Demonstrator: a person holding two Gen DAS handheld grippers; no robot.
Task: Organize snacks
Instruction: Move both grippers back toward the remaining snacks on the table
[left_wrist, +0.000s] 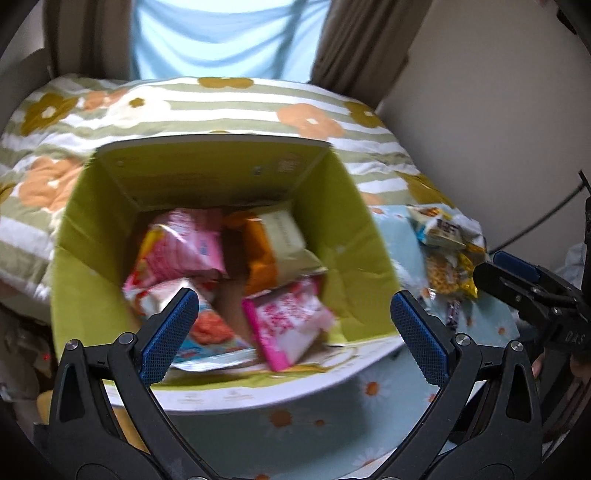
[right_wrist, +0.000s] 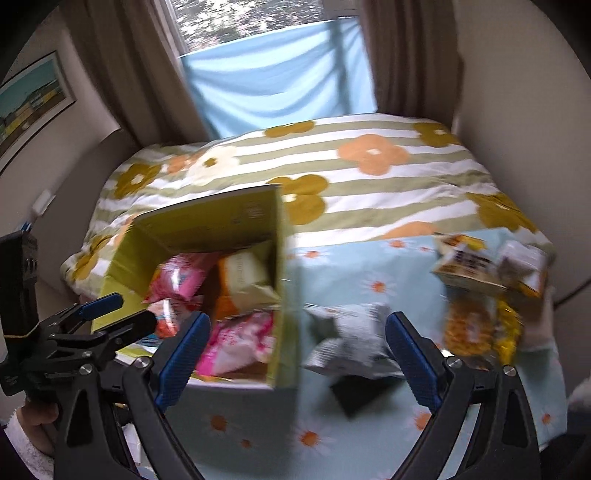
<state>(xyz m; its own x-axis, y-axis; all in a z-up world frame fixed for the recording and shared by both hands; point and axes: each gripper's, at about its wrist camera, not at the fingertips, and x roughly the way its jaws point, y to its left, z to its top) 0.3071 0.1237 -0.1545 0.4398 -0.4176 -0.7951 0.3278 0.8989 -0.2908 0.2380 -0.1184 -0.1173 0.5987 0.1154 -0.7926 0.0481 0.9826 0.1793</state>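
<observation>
Left wrist view: we look down into the green box (left_wrist: 221, 229), which sits straight ahead of our left gripper (left_wrist: 293, 325) and fills the gap between its jaws.
Box contents: pink packets (left_wrist: 177, 243), an orange-and-cream packet (left_wrist: 273, 247) and a pink-and-white packet (left_wrist: 291, 325) lie loose inside; motion blur hides their print.
Left jaws: spread wide, holding nothing.
Right jaws: the right gripper (right_wrist: 295, 347) is also spread wide and empty, with a grey-and-white packet (right_wrist: 351, 336) lying on the bed between and just beyond its tips.
Loose snacks: a yellow packet (right_wrist: 476, 328) and a pale boxed snack (right_wrist: 469, 269) lie outside the right jaw, well apart from the box.
Likely step: we judge the grey-and-white packet is the next pick, bound for the box.
Risk: the bedding (right_wrist: 369, 177) is soft, so pressing down may sink the packet and let the jaws pinch the blue daisy cloth (right_wrist: 369, 266) with it.
Risk, box: its near wall stands just beside the left jaw of the right gripper; a careless swing may tip the box.
Obstruction: the two grippers are close, so they may clash over the box.
</observation>
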